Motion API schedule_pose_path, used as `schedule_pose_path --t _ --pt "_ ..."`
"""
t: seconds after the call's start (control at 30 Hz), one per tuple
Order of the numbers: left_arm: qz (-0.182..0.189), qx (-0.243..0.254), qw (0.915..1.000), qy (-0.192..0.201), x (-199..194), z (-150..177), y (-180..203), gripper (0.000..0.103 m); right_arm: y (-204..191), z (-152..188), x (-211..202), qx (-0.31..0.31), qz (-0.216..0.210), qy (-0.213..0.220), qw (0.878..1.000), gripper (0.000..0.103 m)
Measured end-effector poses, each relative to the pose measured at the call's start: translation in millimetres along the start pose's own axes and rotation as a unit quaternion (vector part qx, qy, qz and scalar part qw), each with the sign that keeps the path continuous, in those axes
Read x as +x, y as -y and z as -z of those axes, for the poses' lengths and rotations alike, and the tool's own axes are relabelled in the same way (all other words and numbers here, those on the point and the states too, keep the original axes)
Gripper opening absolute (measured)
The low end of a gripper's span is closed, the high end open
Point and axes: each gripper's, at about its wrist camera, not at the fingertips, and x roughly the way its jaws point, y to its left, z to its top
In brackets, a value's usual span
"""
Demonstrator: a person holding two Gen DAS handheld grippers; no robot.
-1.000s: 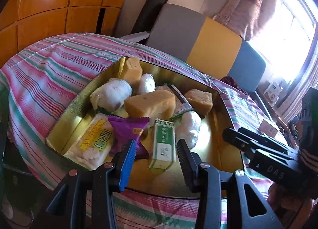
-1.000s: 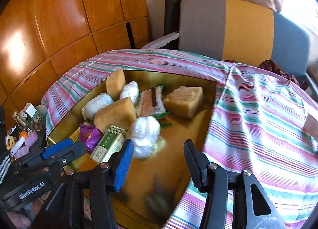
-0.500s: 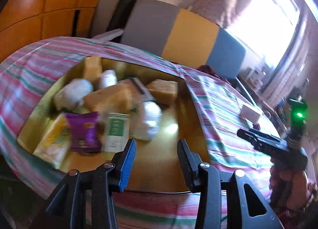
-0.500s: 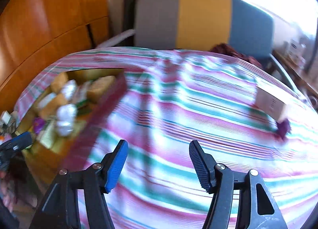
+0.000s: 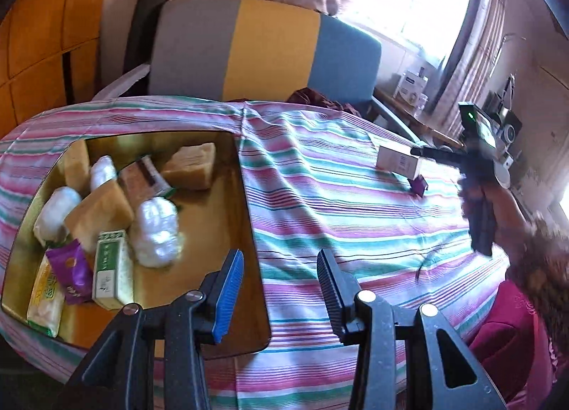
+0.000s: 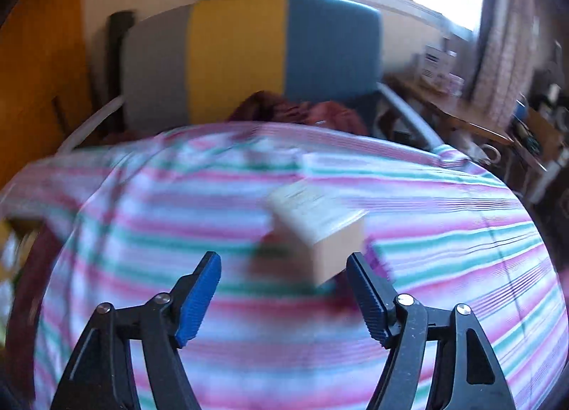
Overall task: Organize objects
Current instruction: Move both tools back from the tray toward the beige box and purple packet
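My right gripper (image 6: 282, 266) has just been opening, nothing between its jaws; the small box (image 6: 316, 221) lies on the striped cloth (image 6: 444, 232) just ahead. Left gripper (image 5: 279, 266) partly spread, empty

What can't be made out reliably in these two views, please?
- Small box, right wrist view: motion blur smears its print, and whether the open right gripper touches it cannot be told.
- Gold tray, left wrist view: the left gripper covers its near corner; in the right wrist view the left edge cuts it off.
- Purple thing beside the box, left wrist view: too small to identify.
- Packets in the tray: labels too small to read.
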Motion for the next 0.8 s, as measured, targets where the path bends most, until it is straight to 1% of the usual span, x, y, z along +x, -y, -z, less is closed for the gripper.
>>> schedule_pose_path --t 0.07,0.13,0.2,0.23,0.3,0.37,0.4,0.43,0.47,0.53,0.57,0.6,0.63,0.67,0.73,0.8 --pt "0.001 0.004 1.0000 -0.007 1.3 -0.8 2.0 0.043 14.5 -11.8 13.4 0.021 -0.001 -0.004 1.000 0.081" --pt "0.006 0.007 0.9999 -0.009 2.2 -0.9 4.0 0.043 22.2 -17.8 28.9 0.039 -0.025 -0.020 0.999 0.081" --pt "0.004 0.011 0.9998 -0.014 5.1 -1.3 6.7 0.043 20.3 -16.0 38.2 0.042 -0.039 -0.033 0.998 0.081" --pt "0.004 0.011 0.9998 -0.015 6.4 -1.4 7.7 0.043 14.7 -12.5 40.5 0.039 -0.060 -0.045 0.996 0.081" --pt "0.003 0.011 0.9998 -0.017 8.9 -2.0 8.5 0.043 -3.0 -3.4 33.6 0.028 -0.101 -0.046 0.993 0.081" --pt "0.008 0.011 0.9997 -0.020 12.7 -3.1 11.5 0.043 -14.8 5.0 18.6 0.031 -0.166 -0.047 0.985 0.079" --pt "0.009 0.012 0.9996 -0.022 14.9 -3.7 13.3 0.043 -17.0 7.2 8.1 0.034 -0.192 -0.044 0.980 0.079" --pt "0.009 0.013 0.9995 -0.027 17.7 -3.7 15.3 0.043 -16.2 8.1 -1.5 0.033 -0.200 -0.035 0.978 0.079" --pt "0.011 0.013 0.9995 -0.029 19.4 -3.3 16.9 0.043 -11.3 8.0 -11.4 0.029 -0.197 -0.024 0.980 0.080" --pt "0.014 0.014 0.9993 -0.032 22.7 -2.1 20.1 0.043 13.4 5.5 -25.6 0.031 -0.156 0.008 0.987 0.081" --pt "0.014 0.016 0.9992 -0.034 24.2 -1.1 22.5 0.043 24.9 5.0 -28.1 0.037 -0.136 0.018 0.990 0.086" --pt "0.015 0.017 0.9991 -0.035 24.8 -0.5 23.8 0.043 40.2 4.3 -28.4 0.042 -0.105 0.026 0.993 0.088" --pt "0.017 0.019 0.9990 -0.037 26.0 0.5 26.2 0.043 52.3 3.6 -25.2 0.042 -0.078 0.024 0.996 0.090" --pt "0.017 0.021 0.9989 -0.038 26.8 0.9 28.3 0.043 66.4 4.8 -16.5 0.038 -0.048 0.008 0.998 0.090" --pt "0.017 0.024 0.9987 -0.041 28.7 2.0 32.6 0.043 80.9 10.6 -1.3 0.033 -0.018 -0.018 0.999 0.090" --pt "0.019 0.027 0.9984 -0.045 30.9 2.7 37.3 0.043 87.8 15.5 16.0 0.029 -0.006 -0.038 0.999 0.087"
